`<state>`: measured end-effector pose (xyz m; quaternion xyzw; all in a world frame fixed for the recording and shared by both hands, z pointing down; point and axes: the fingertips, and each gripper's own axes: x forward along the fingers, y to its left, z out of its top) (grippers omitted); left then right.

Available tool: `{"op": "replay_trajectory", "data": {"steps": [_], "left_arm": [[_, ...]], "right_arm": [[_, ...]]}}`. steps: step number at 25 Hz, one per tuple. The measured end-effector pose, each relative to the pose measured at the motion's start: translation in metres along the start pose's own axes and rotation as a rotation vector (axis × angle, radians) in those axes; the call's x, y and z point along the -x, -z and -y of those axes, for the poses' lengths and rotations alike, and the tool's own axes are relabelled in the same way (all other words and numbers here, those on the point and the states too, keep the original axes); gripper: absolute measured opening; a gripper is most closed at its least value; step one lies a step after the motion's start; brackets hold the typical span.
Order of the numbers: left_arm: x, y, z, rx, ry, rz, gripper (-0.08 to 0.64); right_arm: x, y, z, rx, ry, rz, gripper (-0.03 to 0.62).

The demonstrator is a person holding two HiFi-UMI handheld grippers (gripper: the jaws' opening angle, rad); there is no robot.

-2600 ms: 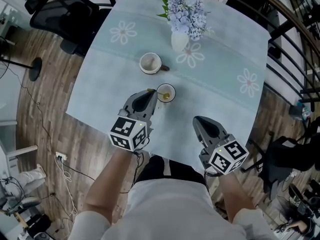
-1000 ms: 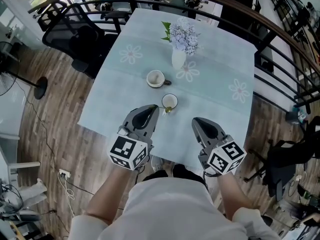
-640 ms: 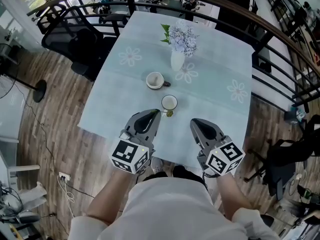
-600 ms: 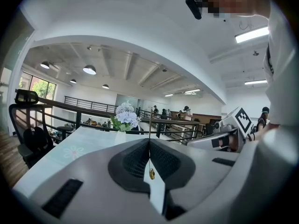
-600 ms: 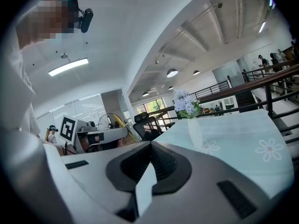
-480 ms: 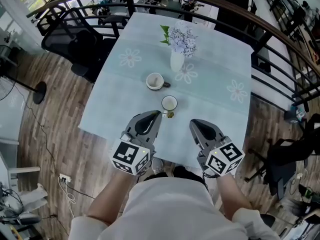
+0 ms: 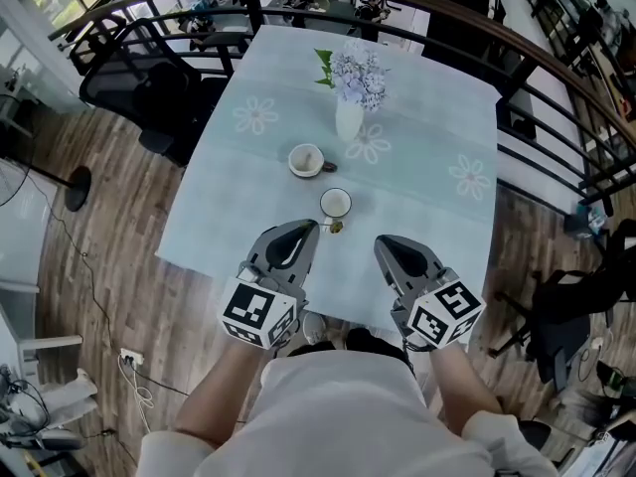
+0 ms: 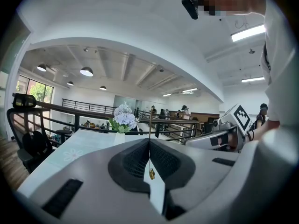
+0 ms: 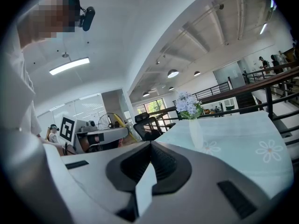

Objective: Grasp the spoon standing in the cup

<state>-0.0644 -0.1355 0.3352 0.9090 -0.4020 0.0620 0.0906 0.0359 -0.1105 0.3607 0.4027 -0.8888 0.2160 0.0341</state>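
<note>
Spoon (image 8: 152, 173) clamped in the left gripper (image 8: 149, 142), just near of the cup (image 7: 335, 203)

The left jaws were pressed together on the spoon's thin stem, which rose past their tips, with a gold bit showing lower down in the seam between them. From the head view its gold end lay outside the cup's rim on the near side, over the pale blue tablecloth (image 7: 427, 217) – whether it touched the cloth could not be told. A second cup (image 7: 305, 159), with a handle, stood farther and slightly left, and a white vase of pale flowers (image 7: 348, 117) stood beyond that. The right gripper (image 9: 150, 143) was held to the right over the table's near edge – its jaws were closed together with nothing between them.
</note>
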Motion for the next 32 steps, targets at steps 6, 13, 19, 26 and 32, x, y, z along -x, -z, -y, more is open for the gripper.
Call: {"op": "replay_trajectory", "data": {"steps": [6, 13, 19, 26, 32], "left_arm": [[-0.0009, 0.0026, 0.0006, -0.007, -0.003, -0.006, 0.025], [-0.0008, 0.0028, -0.0023, -0.002, -0.012, -0.007, 0.023], [-0.001, 0.0043, -0.0027, 0.001, -0.016, -0.008, 0.023], [-0.0035, 0.0062, -0.0025, 0.007, -0.022, -0.009, 0.023], [-0.0048, 0.0096, -0.0042, 0.013, -0.027, -0.013, 0.023]], "right_arm": [[-0.0017, 0.0008, -0.0008, 0.011, -0.017, -0.011, 0.021], [-0.0023, 0.0023, 0.0001, 0.005, -0.022, -0.021, 0.021], [-0.0026, 0.0035, 0.0003, 0.007, -0.028, -0.025, 0.021], [-0.0026, 0.0052, 0.0023, 0.006, -0.032, -0.03, 0.021], [-0.0037, 0.0059, 0.003, 0.003, -0.036, -0.033, 0.021]]}}
